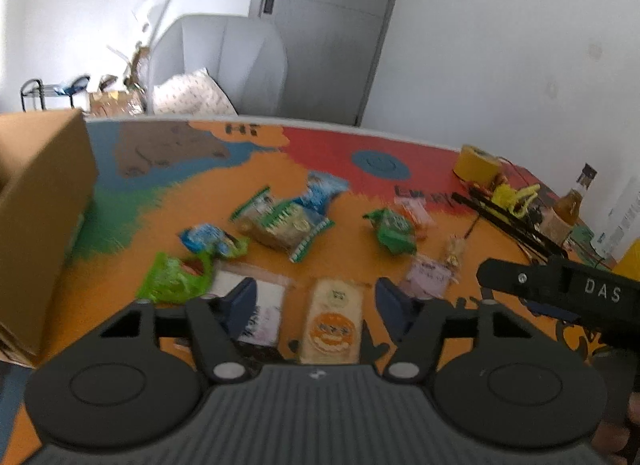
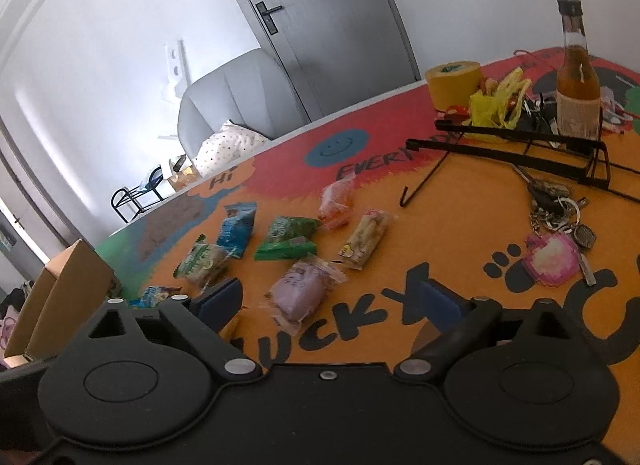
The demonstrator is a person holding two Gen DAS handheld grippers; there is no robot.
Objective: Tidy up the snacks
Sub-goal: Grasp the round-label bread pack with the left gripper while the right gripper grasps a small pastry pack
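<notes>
The left wrist view was blurred, so the print on most wrappers could not be read, and the cardboard box point(image 1: 44, 201) was cut off at the frame's left edge. The left gripper point(image 1: 316, 297) stood open, holding nothing; a pale rectangular cracker packet point(image 1: 334, 321) with an orange round label lay flat on the tablecloth point(image 1: 256, 173) between its blue fingers point(image 1: 240, 301), apart from both. Whether a pad brushed the white packet point(image 1: 264, 305) beside it could not be told. The right gripper point(image 2: 332, 297) was also open and empty, with a soft lilac bun in a clear crinkled wrapper point(image 2: 300, 289) lying just ahead between its jaws. Glossy green packets point(image 2: 286, 239) and a blue packet point(image 2: 236, 229) lay scattered farther on.
</notes>
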